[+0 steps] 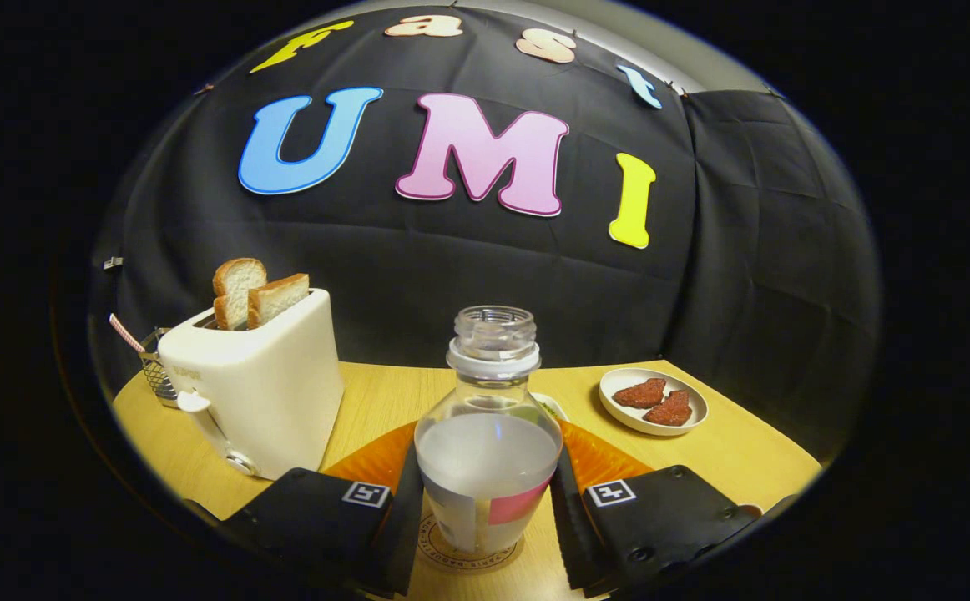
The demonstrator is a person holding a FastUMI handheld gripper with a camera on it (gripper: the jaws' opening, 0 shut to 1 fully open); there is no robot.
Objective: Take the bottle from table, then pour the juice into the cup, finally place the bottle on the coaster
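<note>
clear, uncapped plastic bottle (pixel 487 451), about half full of pale cloudy juice and bearing a pink and white label, standing upright on a round light coaster (pixel 460 558) with printed lettering round its rim, on the pale wooden table (pixel 735 451). gripper (pixel 485 509) set round the bottle's lower body, one finger close on each side; cannot tell whether both pads actually press on it. behind the bottle, an orange mat (pixel 598 457) spreading to both sides, and a sliver of a white cup rim (pixel 553 406) just past its shoulder. left of the bottle, a white two-slot toaster (pixel 255 396) with two slices of bread (pixel 255 294) standing up in it; beyond that, a wire basket (pixel 154 367) with a striped straw. right of the bottle and further back, a small white oval plate (pixel 618 382) with two reddish-brown pieces of food (pixel 656 400).
</note>
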